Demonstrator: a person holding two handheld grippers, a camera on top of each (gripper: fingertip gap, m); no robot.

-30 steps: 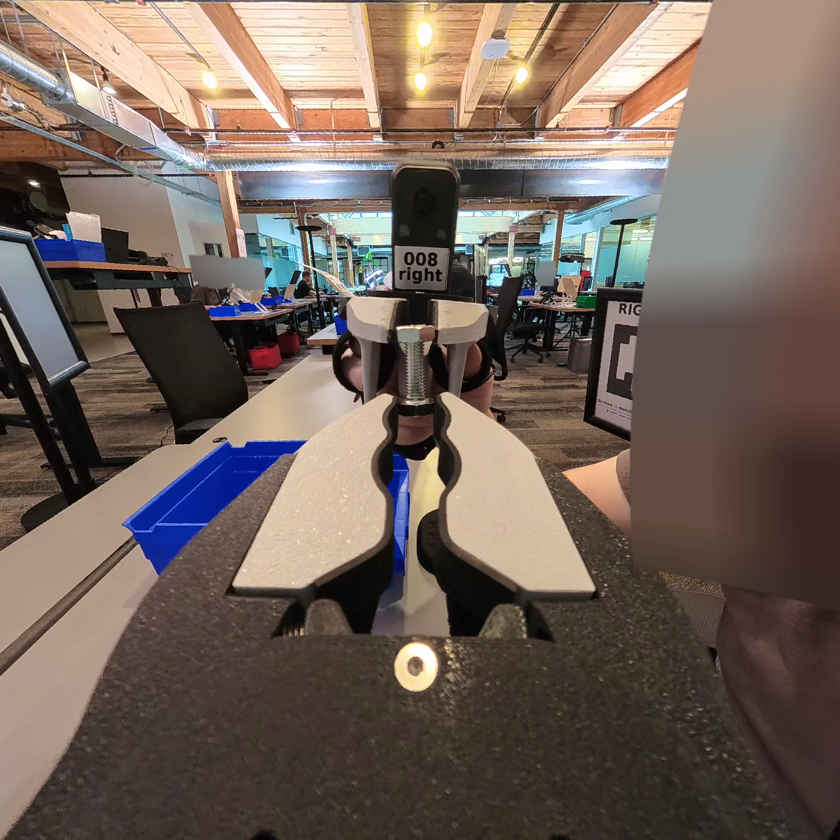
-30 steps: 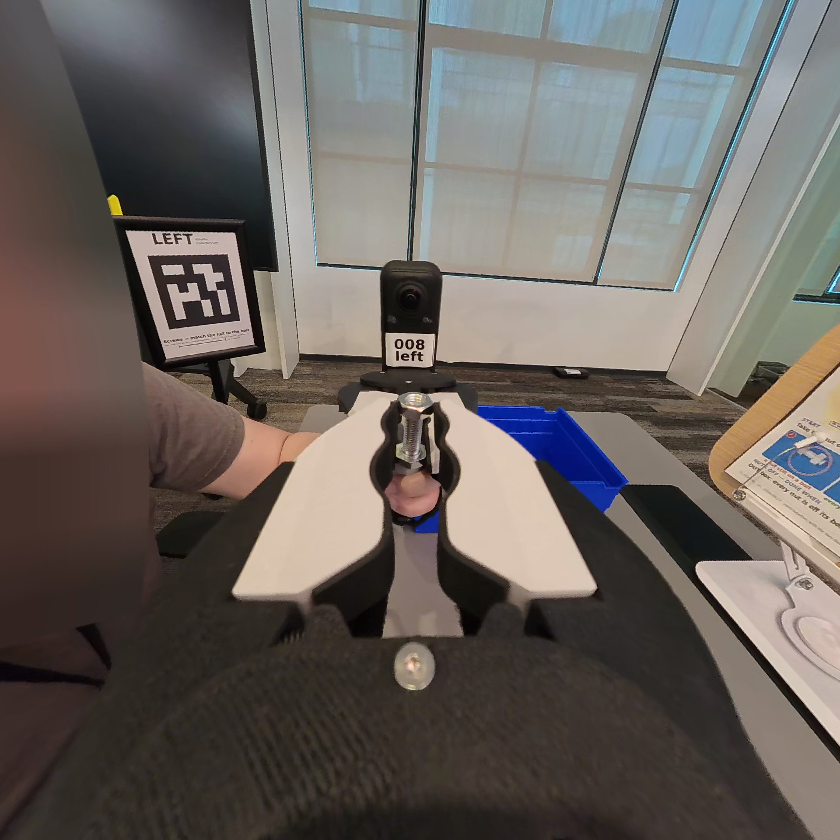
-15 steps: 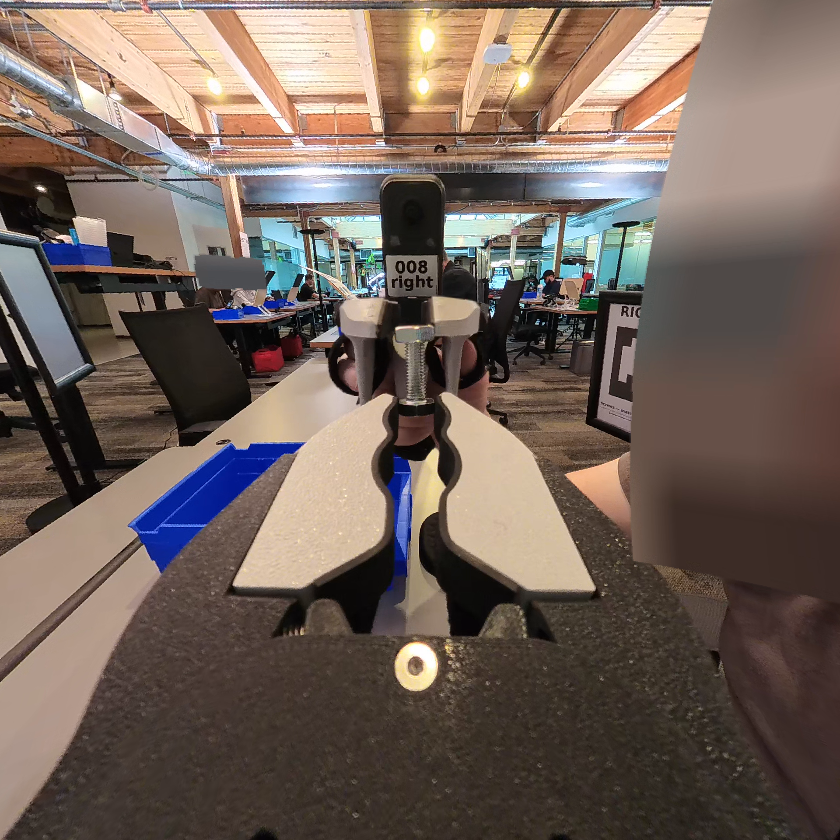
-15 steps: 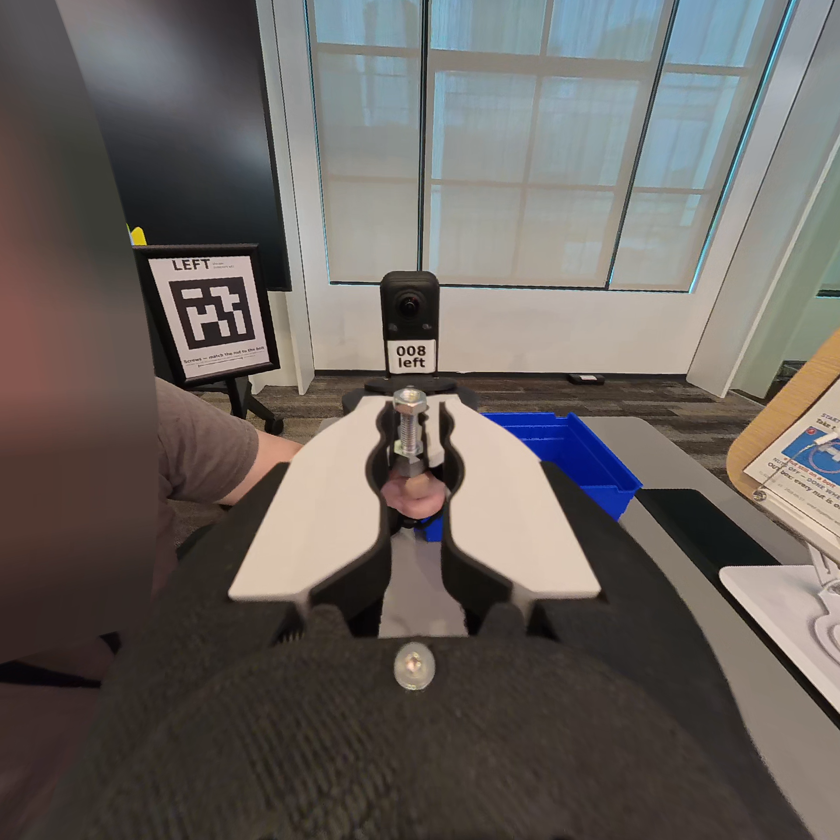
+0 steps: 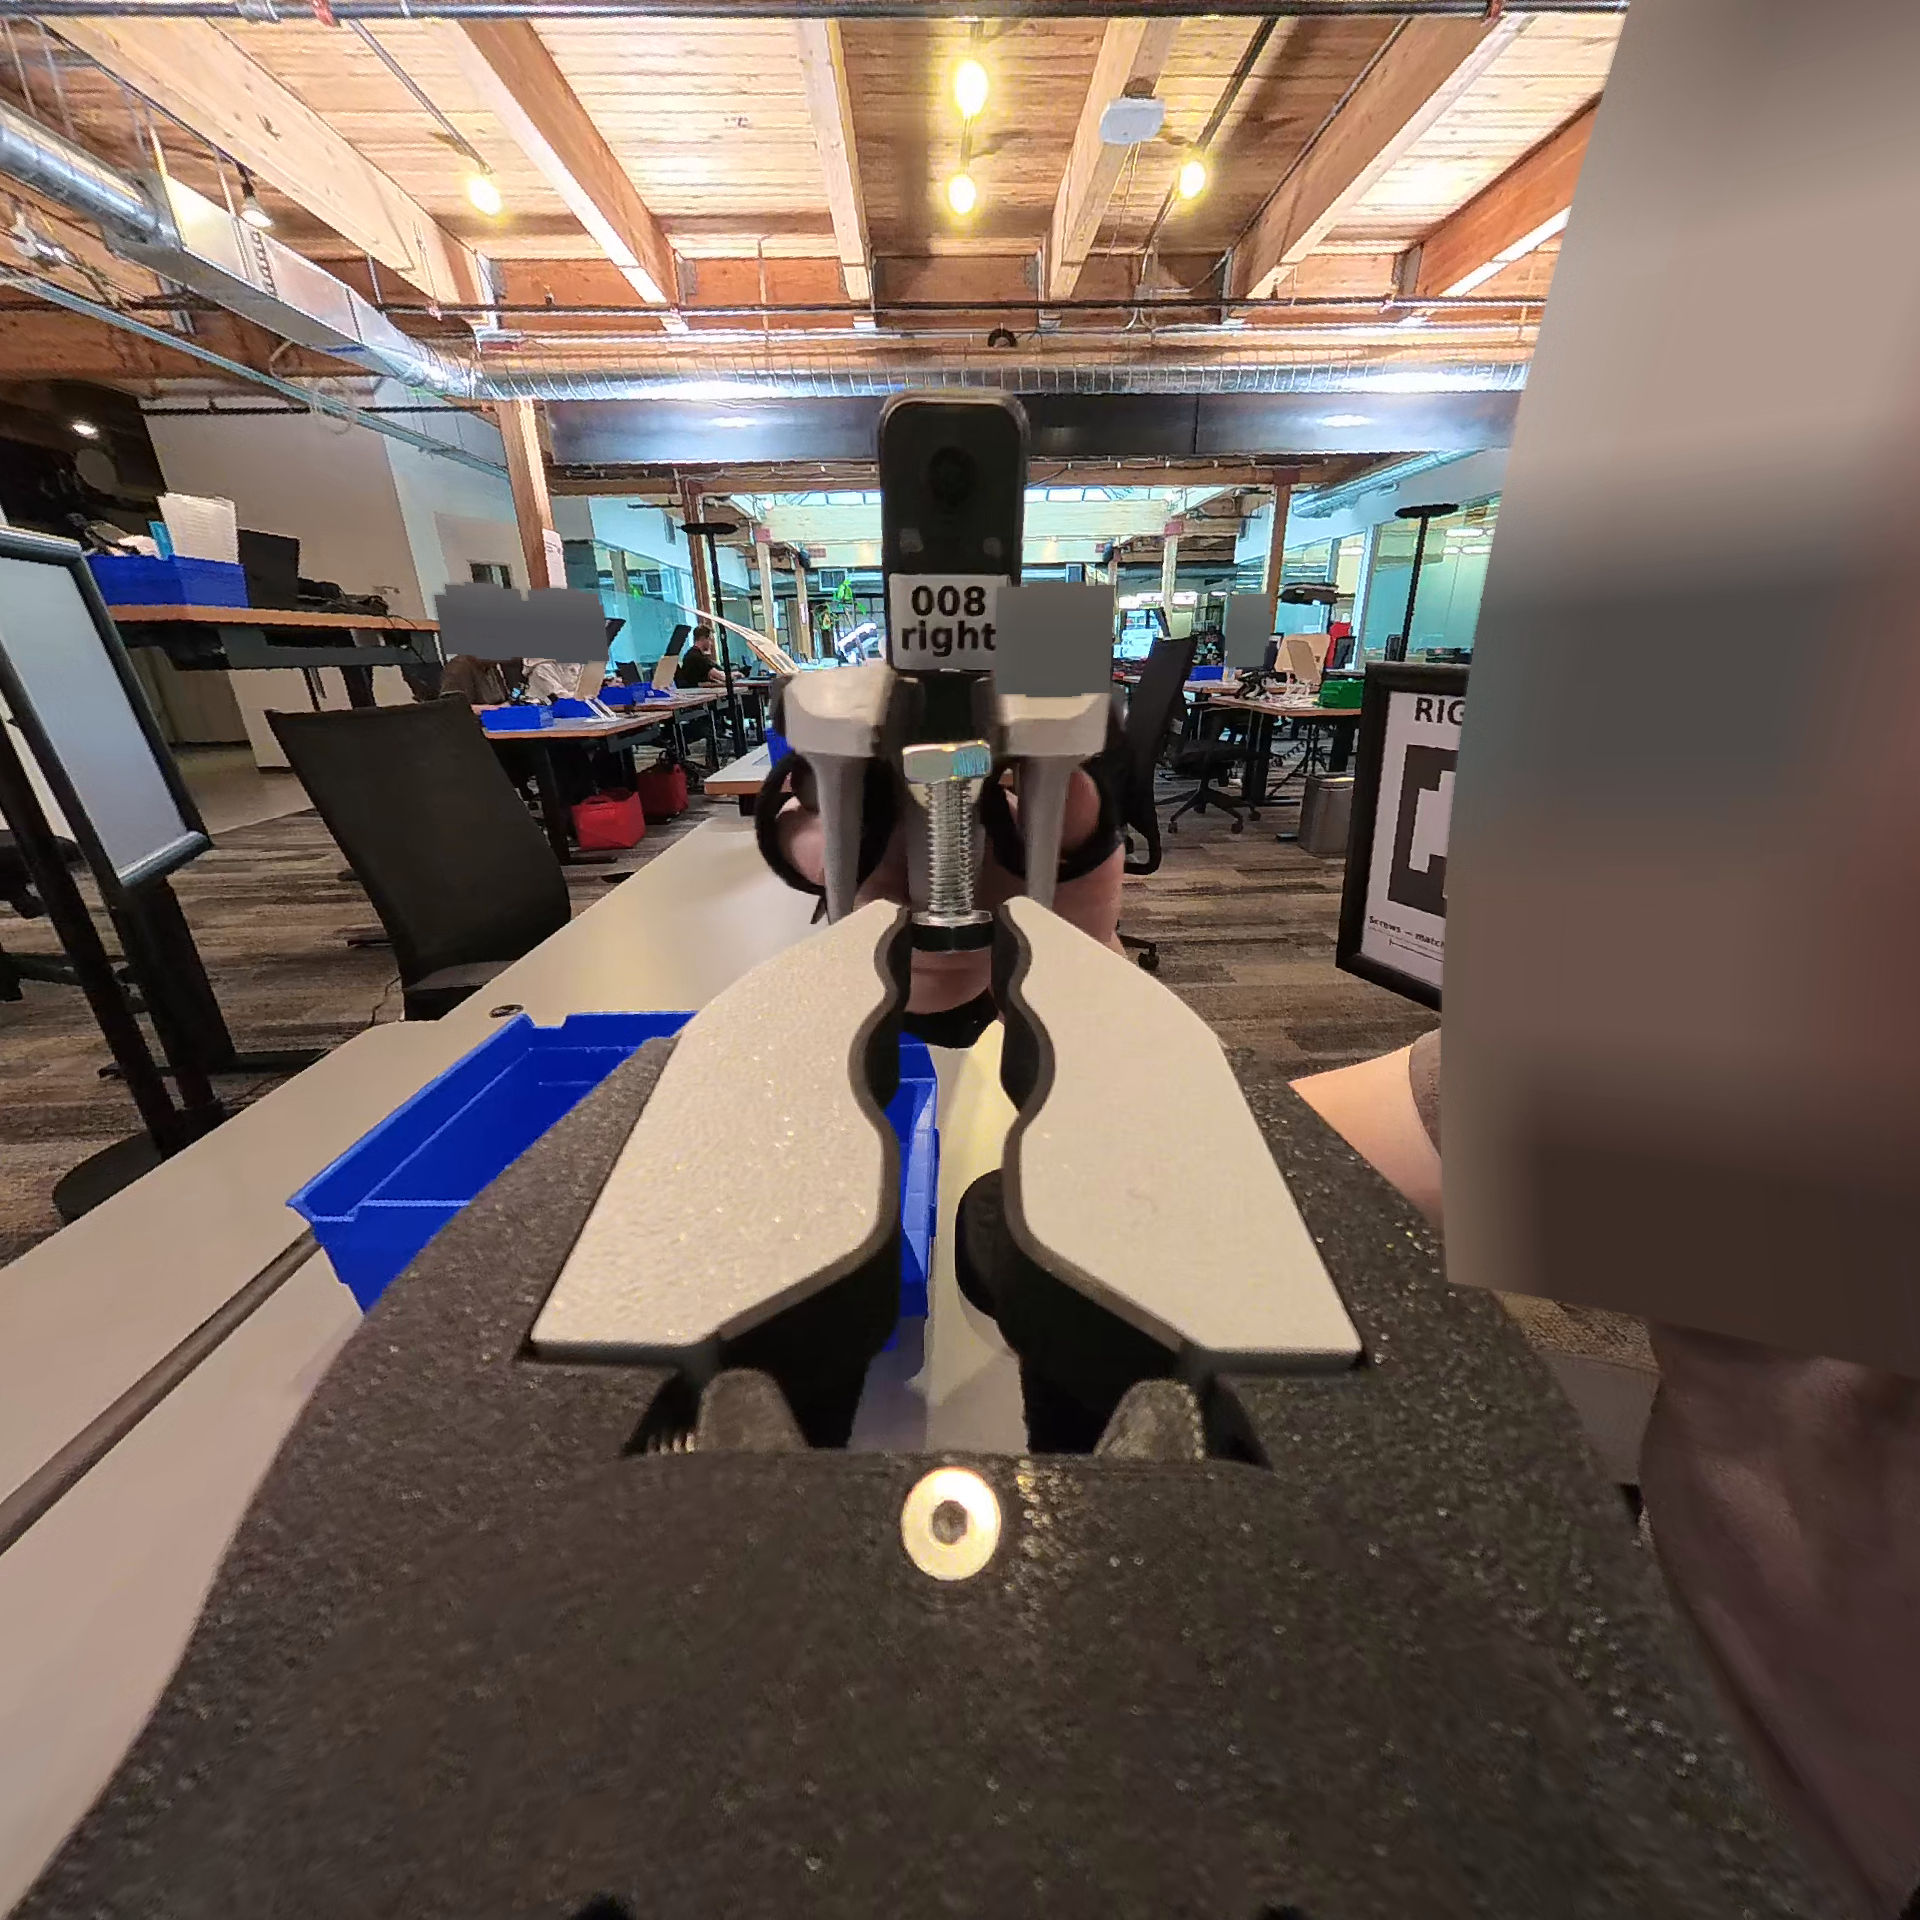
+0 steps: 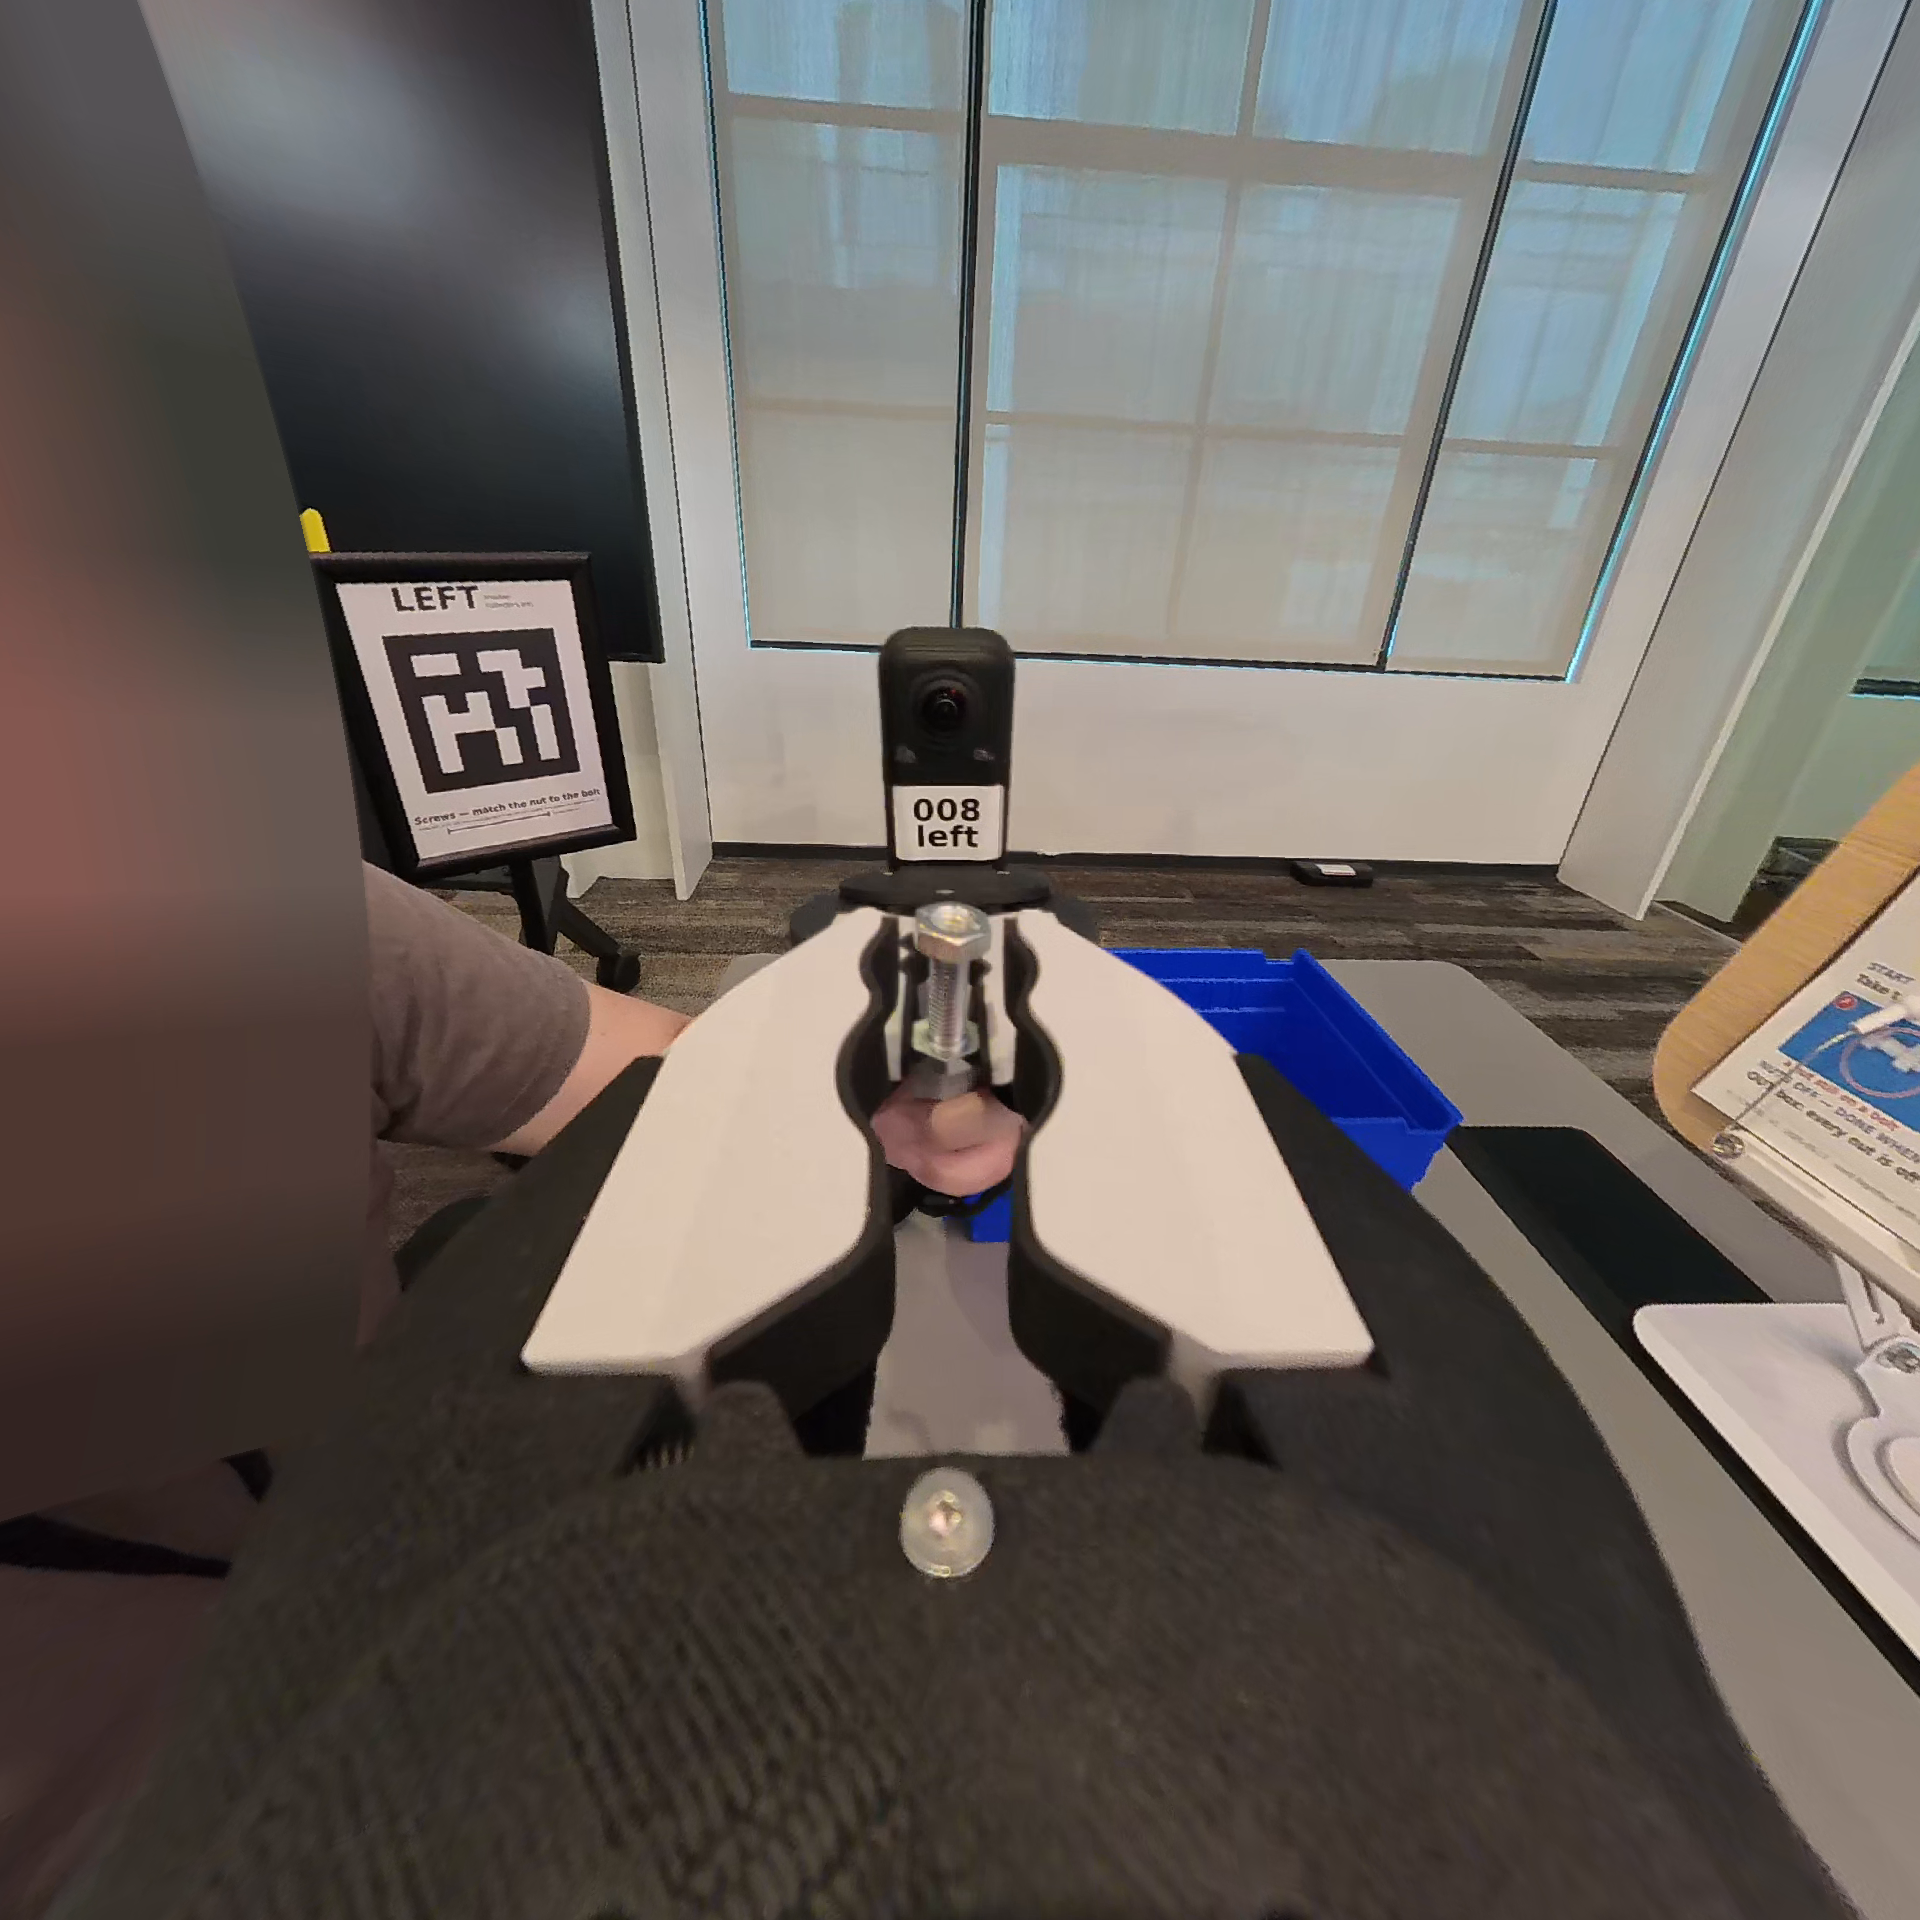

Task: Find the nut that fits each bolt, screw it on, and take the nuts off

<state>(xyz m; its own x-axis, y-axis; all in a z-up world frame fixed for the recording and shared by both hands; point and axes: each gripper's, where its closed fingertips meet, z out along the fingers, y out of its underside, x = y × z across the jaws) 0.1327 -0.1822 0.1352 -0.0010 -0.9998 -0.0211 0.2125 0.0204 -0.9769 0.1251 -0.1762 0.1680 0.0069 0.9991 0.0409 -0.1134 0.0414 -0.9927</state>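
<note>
A silver bolt [image 5: 943,842] stands upright between my two grippers, which face each other above the grey table [image 5: 156,1299]. My left gripper [image 5: 948,923] is shut on the nut [image 5: 945,932] at the bolt's lower end. My right gripper [image 6: 945,920] is shut on the bolt's hex head [image 6: 945,927]. In the right wrist view the threaded shaft runs down to the nut [image 6: 940,1041], which sits between the left gripper's fingers [image 6: 894,1029]. In the left wrist view the right gripper [image 5: 940,831] shows head-on, with a hand behind it.
A blue bin [image 5: 468,1132] sits on the table under the grippers and also shows in the right wrist view [image 6: 1330,1049]. A framed sign on a stand [image 6: 473,707], an instruction sheet [image 6: 1818,1081] on a white stand and the person's arm [image 6: 468,1039] flank the workspace. A black chair [image 5: 436,831] stands beyond the table.
Both grippers have kept their hold on the bolt and nut. The right gripper shifted and tilted slightly, so the background in its view moved a little.
</note>
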